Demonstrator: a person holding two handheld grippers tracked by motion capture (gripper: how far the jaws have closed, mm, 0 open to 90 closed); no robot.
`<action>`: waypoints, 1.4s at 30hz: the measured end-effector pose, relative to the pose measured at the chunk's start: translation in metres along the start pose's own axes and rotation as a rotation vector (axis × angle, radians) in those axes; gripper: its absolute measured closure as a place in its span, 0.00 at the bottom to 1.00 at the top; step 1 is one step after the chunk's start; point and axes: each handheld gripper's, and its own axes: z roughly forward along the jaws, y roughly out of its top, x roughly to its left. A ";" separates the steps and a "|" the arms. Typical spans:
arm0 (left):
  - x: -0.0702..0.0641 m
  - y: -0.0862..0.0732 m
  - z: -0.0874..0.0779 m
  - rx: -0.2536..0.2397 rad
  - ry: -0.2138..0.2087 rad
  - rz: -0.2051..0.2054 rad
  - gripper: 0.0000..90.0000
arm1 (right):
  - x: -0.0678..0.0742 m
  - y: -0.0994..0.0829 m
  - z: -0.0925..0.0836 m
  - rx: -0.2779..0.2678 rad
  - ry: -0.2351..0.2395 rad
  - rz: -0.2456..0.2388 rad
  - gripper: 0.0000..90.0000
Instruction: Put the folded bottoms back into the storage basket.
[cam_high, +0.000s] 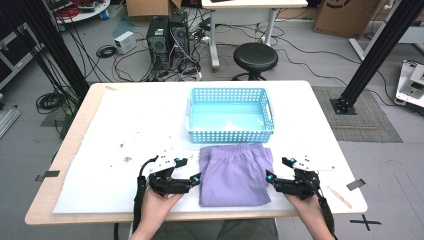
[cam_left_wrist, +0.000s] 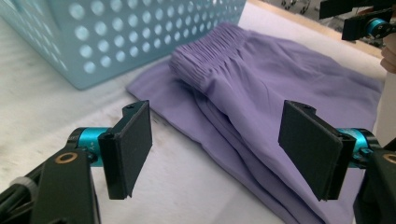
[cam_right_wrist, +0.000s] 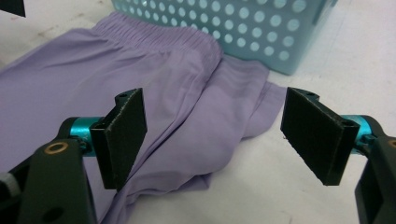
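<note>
Folded purple shorts (cam_high: 235, 172) lie flat on the white mat just in front of a light blue perforated basket (cam_high: 230, 115). Their gathered waistband (cam_left_wrist: 205, 60) faces the basket (cam_left_wrist: 116, 32). My left gripper (cam_high: 196, 179) hovers at the shorts' left edge, open, its jaws wide apart over the cloth's edge (cam_left_wrist: 219, 144). At the right edge my right gripper (cam_high: 270, 178) is open too, with the shorts' right corner (cam_right_wrist: 196, 135) between and below its jaws. Neither holds anything. The basket (cam_right_wrist: 243, 28) looks empty inside.
A white mat (cam_high: 125, 145) covers most of the wooden table. A thin wooden stick (cam_high: 340, 196) lies near the right front corner, by black tape (cam_high: 355, 184). Dark specks dot the mat at left. A black stool (cam_high: 255, 57) stands beyond the table's far edge.
</note>
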 end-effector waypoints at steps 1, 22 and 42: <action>-0.002 -0.001 0.002 0.006 -0.007 -0.009 0.29 | 0.003 -0.001 0.001 0.010 -0.001 0.001 0.25; -0.013 -0.005 0.030 0.204 0.018 -0.145 0.36 | 0.021 -0.009 0.023 0.218 -0.039 0.059 0.26; -0.012 -0.005 0.028 0.185 0.067 -0.209 0.38 | 0.021 -0.012 0.025 0.242 -0.026 0.068 0.40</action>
